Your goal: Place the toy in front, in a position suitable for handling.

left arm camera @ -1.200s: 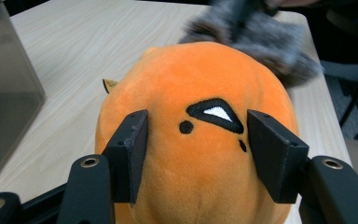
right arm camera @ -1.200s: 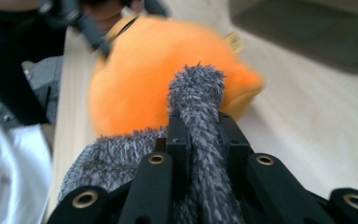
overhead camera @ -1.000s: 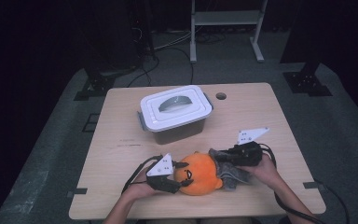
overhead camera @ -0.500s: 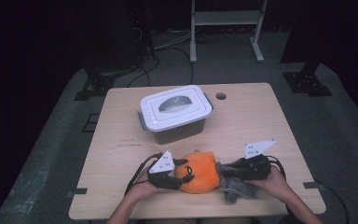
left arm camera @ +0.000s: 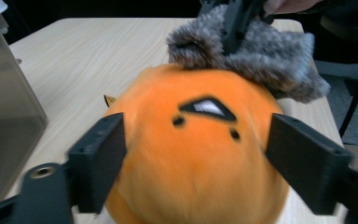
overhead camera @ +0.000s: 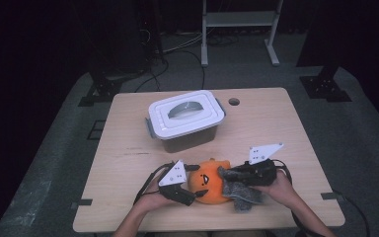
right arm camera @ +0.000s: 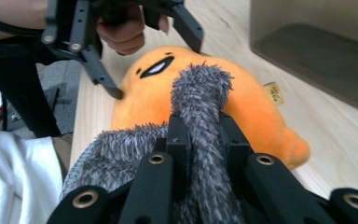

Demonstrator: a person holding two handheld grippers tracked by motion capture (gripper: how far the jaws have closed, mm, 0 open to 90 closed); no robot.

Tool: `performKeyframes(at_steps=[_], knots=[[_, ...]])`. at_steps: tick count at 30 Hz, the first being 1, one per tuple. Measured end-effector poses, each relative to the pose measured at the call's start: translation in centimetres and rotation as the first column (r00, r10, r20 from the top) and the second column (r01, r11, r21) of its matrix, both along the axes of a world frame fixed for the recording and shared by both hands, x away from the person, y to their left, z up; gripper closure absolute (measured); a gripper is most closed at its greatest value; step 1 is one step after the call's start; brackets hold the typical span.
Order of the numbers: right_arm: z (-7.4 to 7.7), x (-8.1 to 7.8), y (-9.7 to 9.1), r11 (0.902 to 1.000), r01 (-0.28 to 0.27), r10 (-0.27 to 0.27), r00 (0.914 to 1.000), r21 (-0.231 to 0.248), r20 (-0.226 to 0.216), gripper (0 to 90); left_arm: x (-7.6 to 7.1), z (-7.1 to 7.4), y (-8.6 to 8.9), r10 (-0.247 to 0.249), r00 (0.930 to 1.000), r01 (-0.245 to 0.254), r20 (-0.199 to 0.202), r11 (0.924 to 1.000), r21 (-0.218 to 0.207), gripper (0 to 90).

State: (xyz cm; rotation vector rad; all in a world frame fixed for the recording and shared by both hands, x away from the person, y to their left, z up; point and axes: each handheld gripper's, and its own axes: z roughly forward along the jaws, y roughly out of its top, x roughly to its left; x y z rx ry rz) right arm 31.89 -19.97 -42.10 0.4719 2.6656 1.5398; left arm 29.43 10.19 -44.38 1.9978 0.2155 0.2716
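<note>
Here the right tool (right arm camera: 200, 140) is clamped tight on a fold of the grey, shaggy plush piece (right arm camera: 200, 93), its two black jaws pinching the fur between them so that a tuft stands up past the tips. In the high view that right tool (overhead camera: 227, 174) sits at the right side of the round orange plush toy with a small black-and-white face (overhead camera: 211, 186), and the grey fur (overhead camera: 242, 192) drapes from the toy's top down to the wooden surface (overhead camera: 128, 163) beneath the person's right hand (overhead camera: 282, 183).

The left tool (left arm camera: 196, 154) has just been opening; its jaws now stand apart on either side of the orange toy (left arm camera: 200, 158), which lies between them, and I cannot tell whether the pads touch its flanks. From above, this left tool (overhead camera: 190, 190) lies against the toy's left side, held low by the left hand (overhead camera: 153, 197) at the near edge of the surface.

The toy rests on the surface, near its front edge and roughly midway across. Farther back, apart from the toy, stands a grey translucent plastic box with a white lid and handle (overhead camera: 185, 118), its lid on.
</note>
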Motion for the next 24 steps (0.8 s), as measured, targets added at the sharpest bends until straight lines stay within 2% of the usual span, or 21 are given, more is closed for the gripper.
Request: performKeyframes(at_steps=[1,3,5,7,8,10,13,15,19,23,24], knots=[[0.0,0.1,-0.2,1.0,0.005,-0.005,1.0,0.001,-0.003,77.5,0.0,-0.2,0.0,-0.007,0.9999,0.007,-0.008,1.0,0.005,17.0],[-0.1,0.1,-0.3,0.9999,0.011,-0.011,0.9999,-0.007,0.003,77.6,-0.1,-0.3,-0.3,-0.007,1.0,0.007,0.006,0.9997,0.023,17.7],[0.3,-0.1,-0.1,0.9999,0.005,-0.005,0.9998,-0.011,0.02,77.6,-0.2,-0.1,-0.4,0.013,0.9996,-0.014,0.027,0.9994,0.033,30.0],[1.1,-0.6,0.3,0.9999,-0.014,0.014,0.9987,-0.007,0.049,77.8,-0.1,0.1,-0.5,0.036,0.9994,-0.036,0.004,0.9994,0.002,36.2],[1.4,-0.9,0.7,0.9995,-0.031,0.031,0.998,0.009,0.056,77.7,0.0,0.2,-0.7,0.044,0.999,-0.044,-0.011,0.999,-0.005,37.1],[2.0,-1.5,1.7,0.9981,-0.062,0.061,0.9948,0.001,0.082,77.6,0.1,0.5,-1.1,0.057,0.9981,-0.058,-0.023,0.9983,-0.004,37.7],[2.0,-2.1,2.9,0.9953,-0.079,0.086,0.9871,-0.057,0.136,77.4,0.4,0.5,-1.2,0.081,0.9955,-0.081,-0.05,0.9967,-0.008,37.6],[1.7,-2.1,2.6,0.9955,-0.07,0.078,0.9883,-0.063,0.131,77.6,0.4,0.5,-1.0,0.081,0.9952,-0.082,-0.054,0.9965,-0.015,35.3],[1.1,-2.0,1.1,0.998,-0.032,0.038,0.9938,-0.054,0.105,77.6,0.4,0.3,-0.7,0.033,0.9966,-0.035,-0.076,0.9988,-0.034,18.7],[0.9,-1.7,0.2,0.9985,-0.006,0.012,0.9951,-0.055,0.098,77.7,0.2,0.0,-1.0,0.013,0.9989,-0.013,-0.046,0.9999,0.008,16.3],[1.0,-1.7,0.2,0.9985,-0.003,0.009,0.995,-0.055,0.099,77.7,0.0,0.0,-1.0,0.017,0.9996,-0.016,-0.021,0.9996,0.021,22.0]])
